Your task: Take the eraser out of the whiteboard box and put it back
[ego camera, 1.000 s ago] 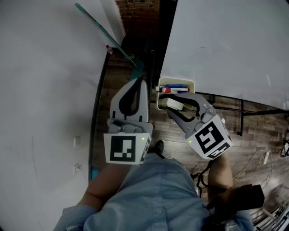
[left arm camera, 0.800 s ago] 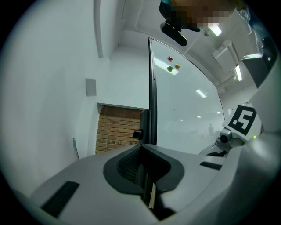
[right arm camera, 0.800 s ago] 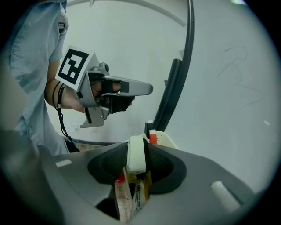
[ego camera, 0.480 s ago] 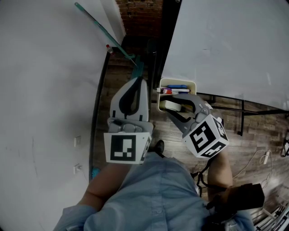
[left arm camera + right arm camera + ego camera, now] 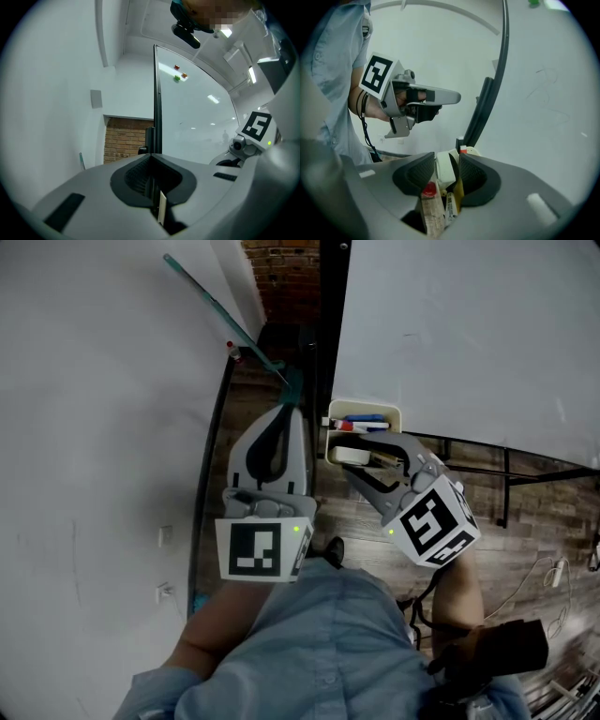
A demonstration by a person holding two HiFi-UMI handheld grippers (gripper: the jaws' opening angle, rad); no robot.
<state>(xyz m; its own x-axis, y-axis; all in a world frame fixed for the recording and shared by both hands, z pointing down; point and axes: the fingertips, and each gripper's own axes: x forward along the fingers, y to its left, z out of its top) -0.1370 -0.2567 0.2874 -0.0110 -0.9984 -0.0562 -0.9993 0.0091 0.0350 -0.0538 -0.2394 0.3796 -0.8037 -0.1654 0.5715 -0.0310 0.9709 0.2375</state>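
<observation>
A cream whiteboard box hangs on the whiteboard, with a blue marker and a red marker in it. The pale eraser stands in the box's near end. My right gripper reaches into the box with one jaw on each side of the eraser. Its jaws are opening, and a thin gap shows beside the eraser, so the right gripper no longer presses on it. To the left of the box, my left gripper is held level and shut on nothing.
A red-capped marker and a white marker lie under the right gripper's jaws. A white wall fills the left, with a teal rod leaning on it. The whiteboard's dark stand bars cross the wooden floor.
The right gripper's jaws have spread a little round the eraser in the box. Both hands have stayed almost where they were.
</observation>
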